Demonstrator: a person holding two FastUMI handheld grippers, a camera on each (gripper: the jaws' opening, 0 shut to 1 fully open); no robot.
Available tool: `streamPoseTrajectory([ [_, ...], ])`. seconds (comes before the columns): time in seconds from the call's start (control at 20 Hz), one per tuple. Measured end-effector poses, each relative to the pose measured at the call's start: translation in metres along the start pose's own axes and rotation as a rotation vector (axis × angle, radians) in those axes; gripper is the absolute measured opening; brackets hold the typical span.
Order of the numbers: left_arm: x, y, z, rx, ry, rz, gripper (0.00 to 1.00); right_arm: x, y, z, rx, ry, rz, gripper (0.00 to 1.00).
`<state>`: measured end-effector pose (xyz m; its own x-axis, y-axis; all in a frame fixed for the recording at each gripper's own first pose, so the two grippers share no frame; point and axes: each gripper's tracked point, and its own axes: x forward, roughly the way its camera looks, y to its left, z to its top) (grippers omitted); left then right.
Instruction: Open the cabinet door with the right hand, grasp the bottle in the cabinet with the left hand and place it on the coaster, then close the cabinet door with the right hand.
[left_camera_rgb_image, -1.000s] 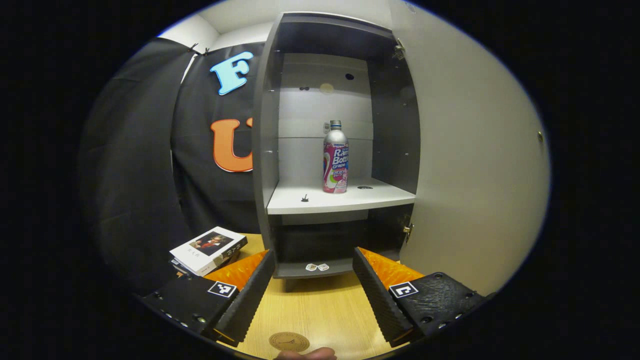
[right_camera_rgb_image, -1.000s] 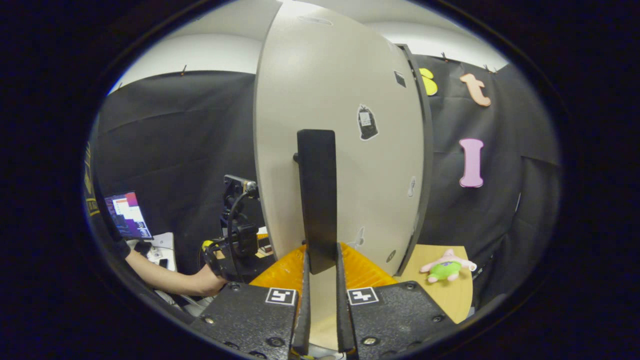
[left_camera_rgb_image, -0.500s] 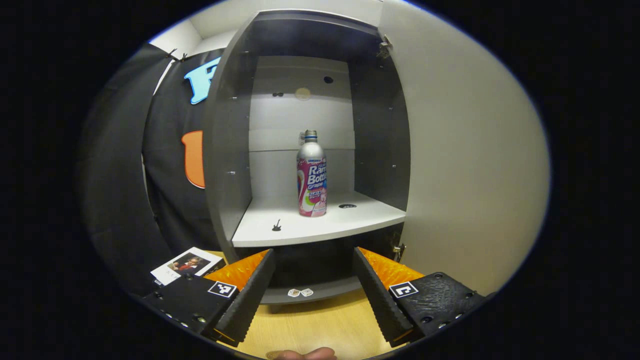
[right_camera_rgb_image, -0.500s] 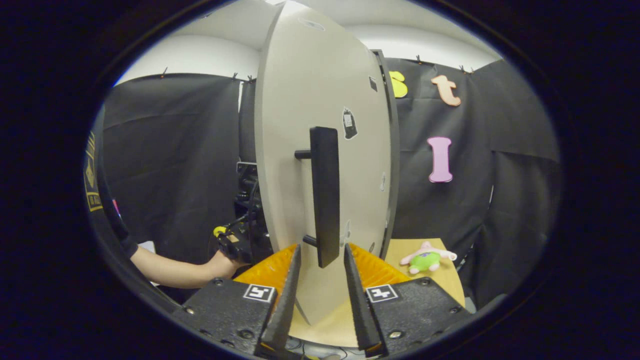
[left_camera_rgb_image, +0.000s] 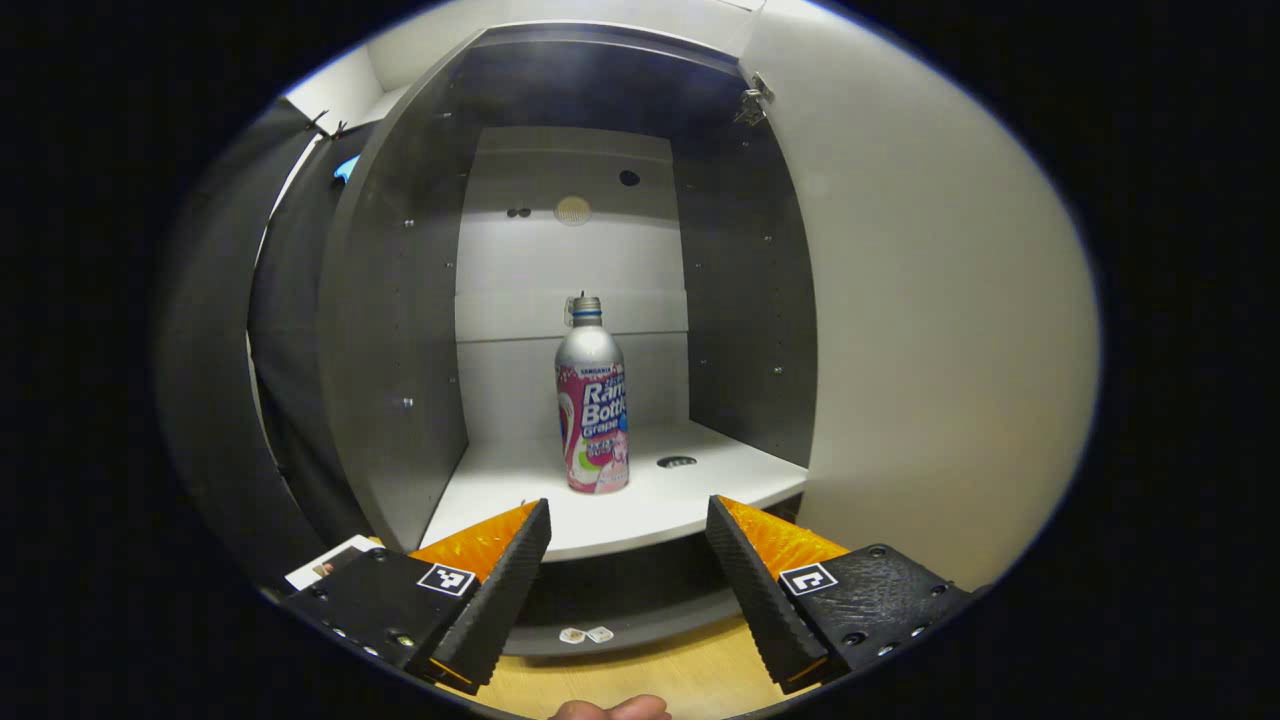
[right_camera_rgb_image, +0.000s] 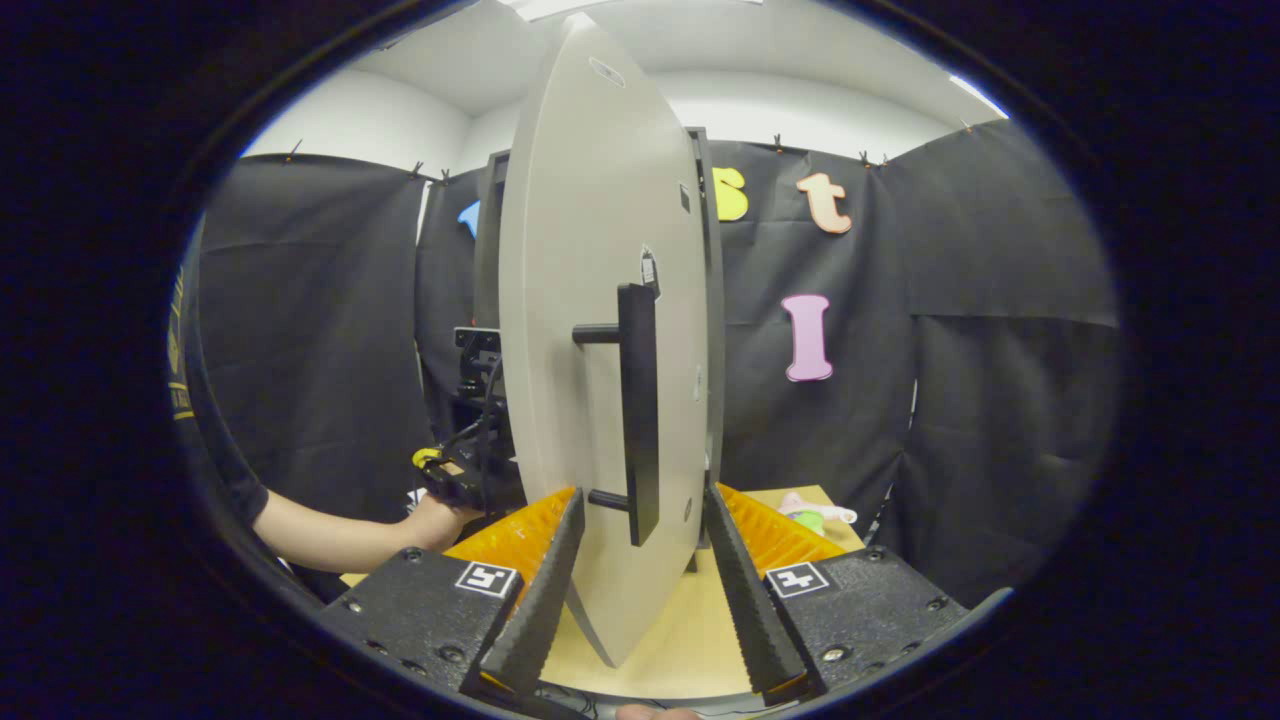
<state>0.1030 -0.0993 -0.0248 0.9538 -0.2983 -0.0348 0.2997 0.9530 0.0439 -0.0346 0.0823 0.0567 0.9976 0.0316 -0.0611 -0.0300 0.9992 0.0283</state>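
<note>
In the left gripper view a silver bottle (left_camera_rgb_image: 592, 405) with a pink label stands upright on the white shelf (left_camera_rgb_image: 640, 505) inside the open grey cabinet (left_camera_rgb_image: 400, 330). My left gripper (left_camera_rgb_image: 628, 545) is open, a little in front of the shelf edge, with the bottle beyond and between its fingers. In the right gripper view the cabinet door (right_camera_rgb_image: 575, 330) stands wide open, seen nearly edge-on, with its black bar handle (right_camera_rgb_image: 638, 410). My right gripper (right_camera_rgb_image: 638, 545) is open, apart from the handle, whose lower end hangs between the fingers. The other gripper (right_camera_rgb_image: 470, 470) and a person's arm (right_camera_rgb_image: 340, 535) are left of the door.
The open door's pale inner face (left_camera_rgb_image: 930, 330) walls off the right of the left gripper view. A book (left_camera_rgb_image: 325, 570) lies on the wooden table (left_camera_rgb_image: 640, 675) at the cabinet's left foot. A green and pink plush toy (right_camera_rgb_image: 815, 512) lies on the table right of the door.
My right gripper opened, let go of the door handle and drew back. My left gripper moved forward toward the shelf, so the bottle looms larger.
</note>
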Motion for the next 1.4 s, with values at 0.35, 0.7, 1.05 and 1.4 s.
streamPoseTrajectory([
  [0.35,0.064,0.002,0.008,0.063,-0.001,0.026,0.96,-0.012,-0.033,0.002,0.016,-0.029,-0.161,0.77],
  [0.7,0.110,0.018,0.029,0.065,-0.039,0.099,0.96,-0.022,-0.081,0.003,0.045,-0.049,-0.307,0.78],
  [1.05,0.150,0.033,0.048,0.013,-0.048,0.153,0.96,-0.027,-0.108,0.004,0.092,-0.070,-0.375,0.73],
  [1.4,0.173,0.040,0.045,0.018,-0.033,0.182,0.81,-0.026,-0.107,-0.002,0.078,-0.041,-0.362,0.74],
])
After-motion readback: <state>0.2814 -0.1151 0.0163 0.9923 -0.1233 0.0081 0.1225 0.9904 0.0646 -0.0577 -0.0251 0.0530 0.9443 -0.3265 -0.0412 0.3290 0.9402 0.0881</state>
